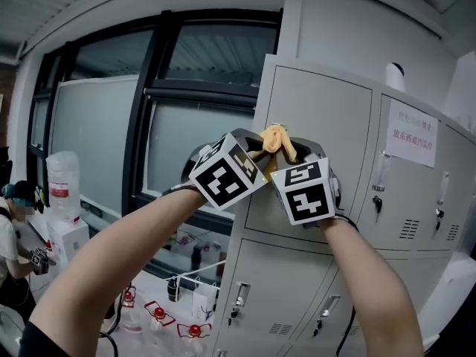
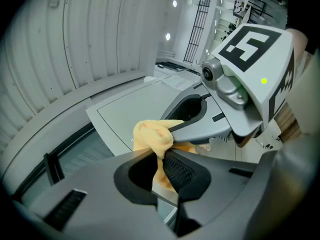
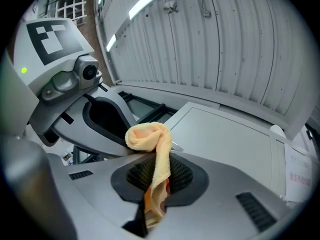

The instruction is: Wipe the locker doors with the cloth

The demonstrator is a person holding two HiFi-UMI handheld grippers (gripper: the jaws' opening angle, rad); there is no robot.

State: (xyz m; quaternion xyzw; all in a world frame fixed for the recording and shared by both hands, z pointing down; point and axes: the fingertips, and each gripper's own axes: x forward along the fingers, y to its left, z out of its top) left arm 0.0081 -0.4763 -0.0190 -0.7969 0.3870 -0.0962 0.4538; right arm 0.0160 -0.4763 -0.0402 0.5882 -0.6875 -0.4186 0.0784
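Left tongs (image 2: 161, 160) and right tongs (image 3: 153, 178) both pinch the bunched pale-orange terry cloth (image 1: 277, 141), raised before the upper grey metal locker door (image 1: 320, 117); wiping seems not yet begun, so next the cloth must press flat against it.

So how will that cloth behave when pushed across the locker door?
Probably floppy: the cloth hangs limp in the right tool. Likely light, since a small pinch holds it. Wadded at the top, it may bunch rather than spread flat on the smooth door.
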